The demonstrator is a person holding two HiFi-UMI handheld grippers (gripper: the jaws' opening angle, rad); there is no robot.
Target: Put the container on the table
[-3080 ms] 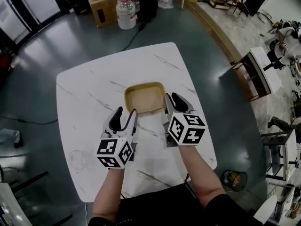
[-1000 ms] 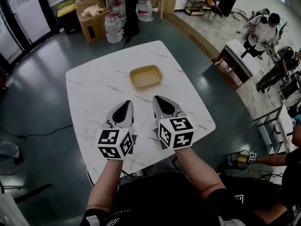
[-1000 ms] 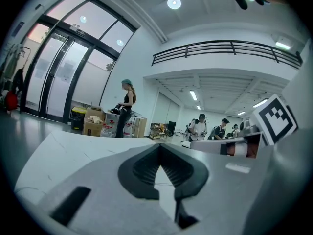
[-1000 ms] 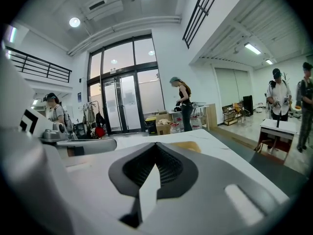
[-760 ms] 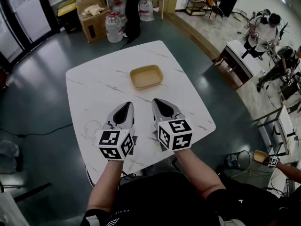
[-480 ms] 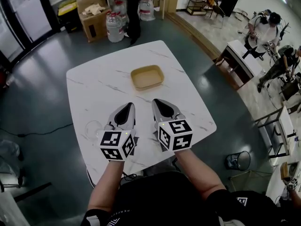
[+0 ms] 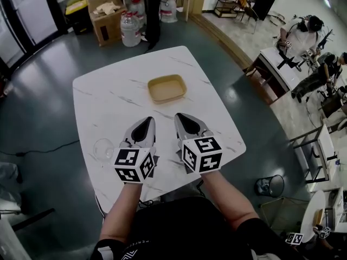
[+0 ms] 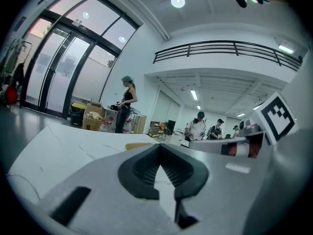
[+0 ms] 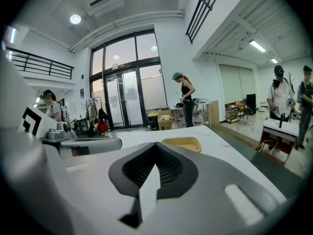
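left gripper (image 7: 145,123) and right gripper (image 7: 182,118): jaws fully closed on both, nothing held or touched. container (image 7: 167,88) sits on table (image 7: 105,99) ahead, well apart from the 2 grippers.

The desk (image 7: 108,96) has a smooth white top with thin grey veins like marble and a faint sheen. Near its far edge, the container (image 7: 167,88) is tan and matt and looks like pressed paper fibre. The left hand-held gripper (image 7: 145,124) and the right hand-held gripper (image 7: 183,119) have smooth, pale grey, plastic-looking shells; the pads (image 9: 164,168) inside them are black, matt and finely ribbed. Each marker cube (image 7: 133,165) has flat matt faces in black and white. A clear glass (image 7: 102,148) stands at the desk's left edge. The floor (image 7: 49,58) is dark and glossy and mirrors the lights.
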